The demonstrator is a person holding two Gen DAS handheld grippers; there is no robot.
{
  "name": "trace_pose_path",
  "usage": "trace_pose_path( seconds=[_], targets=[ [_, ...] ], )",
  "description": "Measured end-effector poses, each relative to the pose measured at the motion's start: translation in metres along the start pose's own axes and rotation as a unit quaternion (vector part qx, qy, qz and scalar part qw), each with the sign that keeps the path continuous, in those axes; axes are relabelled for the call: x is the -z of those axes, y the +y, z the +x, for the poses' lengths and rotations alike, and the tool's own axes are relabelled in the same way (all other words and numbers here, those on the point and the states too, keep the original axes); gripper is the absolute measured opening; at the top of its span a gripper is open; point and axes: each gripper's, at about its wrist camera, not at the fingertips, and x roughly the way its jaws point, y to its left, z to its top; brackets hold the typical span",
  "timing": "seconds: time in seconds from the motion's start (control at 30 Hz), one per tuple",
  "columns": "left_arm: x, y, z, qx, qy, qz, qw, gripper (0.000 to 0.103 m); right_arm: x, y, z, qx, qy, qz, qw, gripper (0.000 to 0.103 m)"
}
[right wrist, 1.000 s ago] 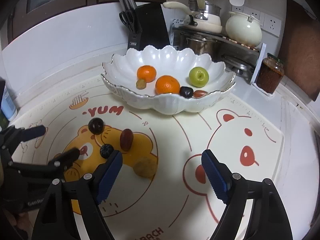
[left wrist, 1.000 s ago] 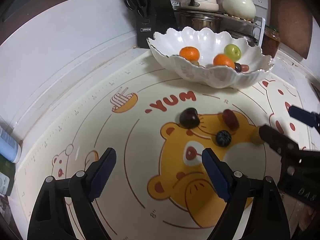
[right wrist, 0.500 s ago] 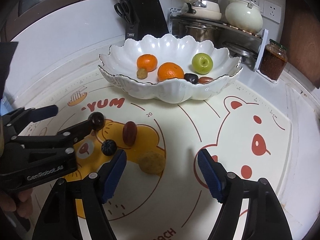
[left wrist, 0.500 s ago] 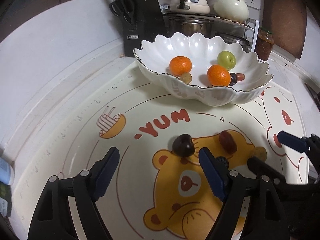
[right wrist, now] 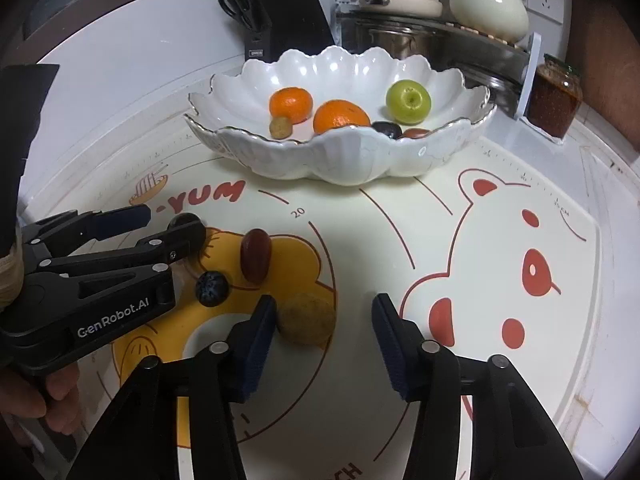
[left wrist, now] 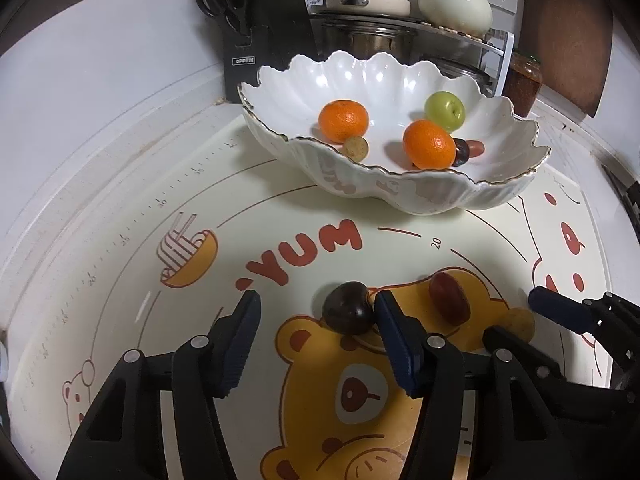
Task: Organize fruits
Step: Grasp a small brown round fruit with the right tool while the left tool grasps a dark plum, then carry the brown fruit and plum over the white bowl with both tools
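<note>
A dark plum (left wrist: 347, 307) lies on the bear mat between the fingers of my left gripper (left wrist: 317, 300). It touches the right finger, the left finger stands apart, and the jaws are closing. A tan round fruit (right wrist: 306, 320) sits between the fingers of my right gripper (right wrist: 323, 308), against the left finger, and those jaws are closing too. A red date (right wrist: 256, 255) and a blueberry (right wrist: 212, 288) lie beside it. The left gripper (right wrist: 170, 224) half hides the plum (right wrist: 184, 220). The white scalloped bowl (left wrist: 400, 172) holds two oranges, a green fruit and some small fruits.
A black knife block (left wrist: 264, 32) stands behind the bowl. Steel pots and a white teapot (right wrist: 490, 4) sit on a rack at the back right, with a red jar (right wrist: 554, 96) beside it. A person's hand (right wrist: 36, 396) holds the left gripper.
The left gripper moved forward until the plum lay between its fingers. Both grippers' jaws have narrowed. The right gripper now brackets the tan fruit.
</note>
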Motion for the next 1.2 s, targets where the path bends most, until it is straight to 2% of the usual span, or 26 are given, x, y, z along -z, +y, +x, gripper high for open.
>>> trace_pose_path(
  seconds=[0.27,0.43,0.5,1.2],
  targets=[
    [0.001,-0.007,0.005,0.018,0.009,0.006,0.9998,0.04,0.0,0.002,-0.001,-0.017,-0.001,-0.002,1.0,0.03],
    [0.002,-0.01,0.005,0.021,0.01,0.008,0.9997,0.034,0.0,0.004,-0.002,-0.019,-0.002,-0.003,1.0,0.029],
    [0.002,-0.011,0.004,0.022,0.011,0.009,0.9997,0.027,0.0,0.004,-0.002,-0.018,-0.001,-0.002,1.0,0.029],
    [0.0,-0.02,-0.019,0.005,0.001,0.007,1.0,0.027,-0.004,-0.015,-0.021,-0.016,-0.022,0.017,0.999,0.029]
  ],
)
